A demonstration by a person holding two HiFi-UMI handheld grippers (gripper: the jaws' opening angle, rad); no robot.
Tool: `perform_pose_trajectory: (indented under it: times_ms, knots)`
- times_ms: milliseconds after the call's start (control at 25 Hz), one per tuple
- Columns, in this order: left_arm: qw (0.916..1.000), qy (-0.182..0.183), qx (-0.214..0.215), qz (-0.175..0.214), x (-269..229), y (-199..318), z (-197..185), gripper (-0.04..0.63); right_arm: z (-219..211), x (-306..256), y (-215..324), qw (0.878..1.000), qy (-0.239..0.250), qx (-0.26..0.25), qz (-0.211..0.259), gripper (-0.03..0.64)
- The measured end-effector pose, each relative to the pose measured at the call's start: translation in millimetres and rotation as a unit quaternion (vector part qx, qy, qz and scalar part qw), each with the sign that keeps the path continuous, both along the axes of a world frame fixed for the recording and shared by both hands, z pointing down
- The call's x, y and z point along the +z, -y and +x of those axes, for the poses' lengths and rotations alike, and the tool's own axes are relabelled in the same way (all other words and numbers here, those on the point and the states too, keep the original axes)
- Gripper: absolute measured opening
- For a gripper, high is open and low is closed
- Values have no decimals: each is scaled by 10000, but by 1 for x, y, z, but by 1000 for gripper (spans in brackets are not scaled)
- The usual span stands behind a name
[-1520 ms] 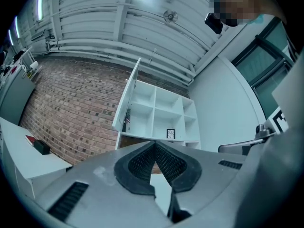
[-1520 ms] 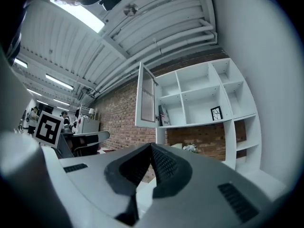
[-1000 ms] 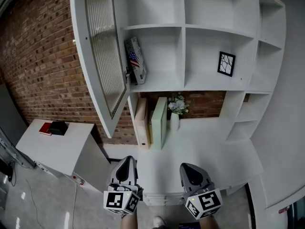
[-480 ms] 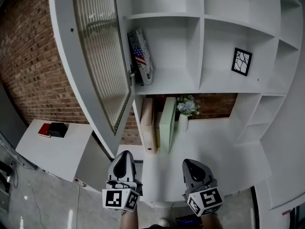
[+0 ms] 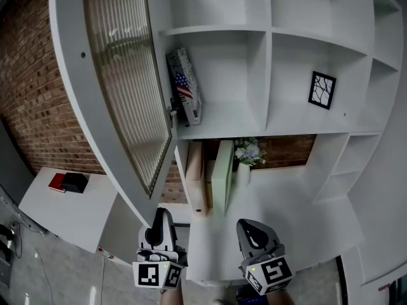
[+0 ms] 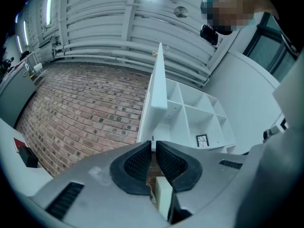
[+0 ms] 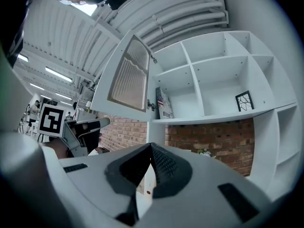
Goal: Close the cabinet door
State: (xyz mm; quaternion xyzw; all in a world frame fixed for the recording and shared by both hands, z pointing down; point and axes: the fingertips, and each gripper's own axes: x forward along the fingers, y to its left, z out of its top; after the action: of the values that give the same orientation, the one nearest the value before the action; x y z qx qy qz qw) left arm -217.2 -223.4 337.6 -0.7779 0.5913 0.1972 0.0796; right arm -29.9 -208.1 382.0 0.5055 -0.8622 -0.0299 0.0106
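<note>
- Head view: cabinet door point(image 5: 121, 88) at ten o'clock stands wide open; I judge the closing is all left to do.
- My left gripper point(image 5: 161, 216) and right gripper point(image 5: 249, 229), six o'clock, jaws together, empty.

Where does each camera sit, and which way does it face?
Head view: on the person's head, looking down at the white shelf unit and open ribbed-glass door; left gripper, right gripper below.
Left gripper view: on that gripper, tilted up past shut jaws at the door's edge.
Right gripper view: on that gripper, toward the shelves; left gripper at left.
Shared: the black-framed picture.
</note>
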Motion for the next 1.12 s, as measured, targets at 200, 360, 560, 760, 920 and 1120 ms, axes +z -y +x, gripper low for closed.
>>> perform_pose_trajectory:
  times_ms: [200,360,560,760,920,1120]
  knots:
    - [9993,-23,-89,362,-19,-1,-1,57,2,-1,7,10000,-1,-65,22,0]
    - [9988,134,-186,427,-20,-8,-4,141,3,0,6,10000,40,-61,8,0]
    - [9953,255,-367,857,-37,-20,-13,143,0,-3,10,9999,29,-69,82,0]
    - [9950,232,-233,946,-43,-27,-12,141,-4,-3,3,10000,36,-46,69,0]
    - [9945,259,-156,1000,-46,-30,-6,141,-4,-4,0,9999,38,-35,101,0]
    - [9956,142,-17,930,-46,-31,-2,141,-2,-6,-5,9999,54,-25,117,0]
